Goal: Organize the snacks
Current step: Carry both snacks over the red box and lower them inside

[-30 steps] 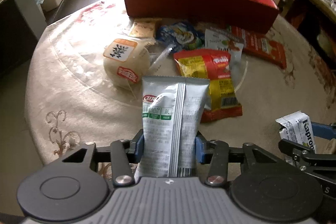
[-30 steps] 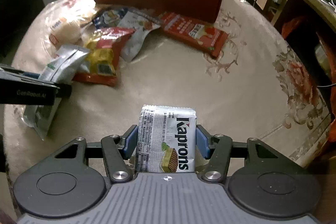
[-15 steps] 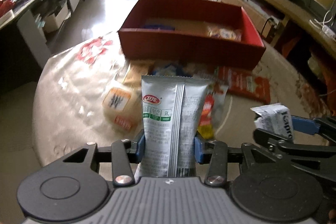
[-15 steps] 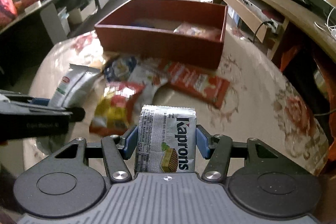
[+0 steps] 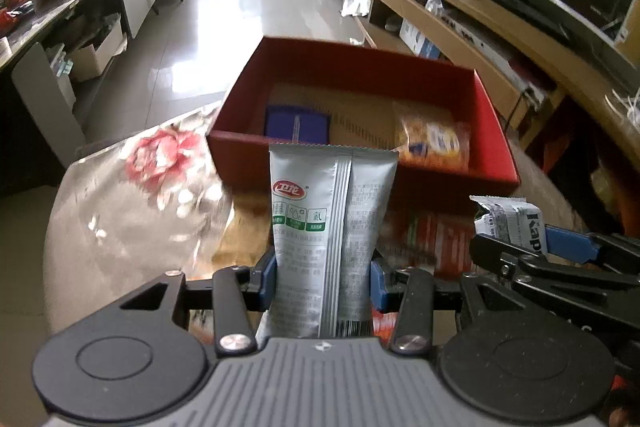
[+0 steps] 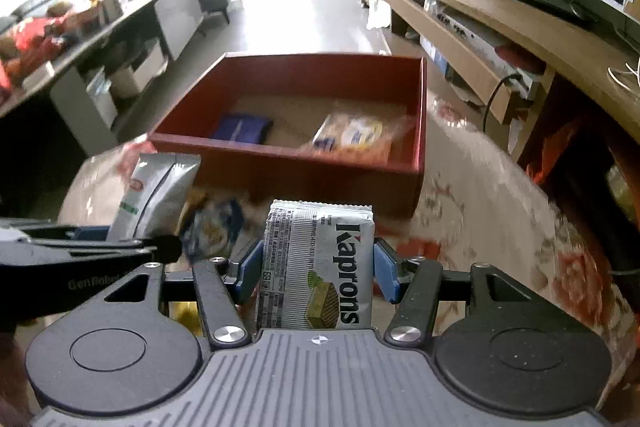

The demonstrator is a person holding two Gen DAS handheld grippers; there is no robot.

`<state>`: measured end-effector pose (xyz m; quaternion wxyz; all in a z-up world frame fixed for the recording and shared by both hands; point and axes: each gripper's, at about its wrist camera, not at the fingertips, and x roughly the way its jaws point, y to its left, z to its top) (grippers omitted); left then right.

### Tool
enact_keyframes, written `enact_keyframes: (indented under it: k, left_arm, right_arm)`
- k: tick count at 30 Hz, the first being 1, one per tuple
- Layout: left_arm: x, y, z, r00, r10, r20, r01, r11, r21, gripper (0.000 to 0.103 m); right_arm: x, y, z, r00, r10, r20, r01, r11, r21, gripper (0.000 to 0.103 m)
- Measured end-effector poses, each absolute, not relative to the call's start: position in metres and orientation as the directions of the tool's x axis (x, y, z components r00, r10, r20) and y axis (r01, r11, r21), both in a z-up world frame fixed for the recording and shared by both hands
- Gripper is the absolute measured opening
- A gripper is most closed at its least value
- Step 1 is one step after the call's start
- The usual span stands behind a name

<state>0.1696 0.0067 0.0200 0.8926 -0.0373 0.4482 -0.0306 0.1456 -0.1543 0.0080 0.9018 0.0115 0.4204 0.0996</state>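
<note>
1. Between the blue pads of the left gripper (image 5: 323,281), a silver snack pouch (image 5: 332,223) stands upright. It is gripped across its lower part, the jaws closed onto its two side edges and the crimped top free above them.
2. The right gripper (image 6: 316,275) is likewise closed on a Kaprons wafer pack (image 6: 318,267), clamped by its sides with the printed face toward the camera.
3. Handling, as a judgement: both packs look light. The pouch is soft film and likely to buckle or slip if squeezed at its middle, so a hold across the flat near the bottom seam suits it. The wafer pack is blockier yet brittle inside — firm but gentle side pressure is best.
4. Just beyond both packs sits the red box (image 5: 496,131), open-topped, already holding a blue packet (image 5: 296,125) and an orange-and-blue bag (image 5: 432,143).
5. Below the grippers, loose snacks — blurred — lie on the floral tablecloth (image 5: 132,211) in front of the box.
6. Farther out are a tiled floor and a long wooden shelf unit (image 6: 480,39).
</note>
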Motion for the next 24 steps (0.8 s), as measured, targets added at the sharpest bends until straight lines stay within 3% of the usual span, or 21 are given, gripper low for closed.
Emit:
enact_keyframes:
  k: [24]
  left_arm:
    - [0.284,-0.011,0.018,0.632,-0.051,-0.773,-0.024,0.996,-0.085,0.047]
  right_arm:
    - [0.258,-0.159,0.010,0.662,0.181,-0.728,-0.124,0.984,0.131,0.065]
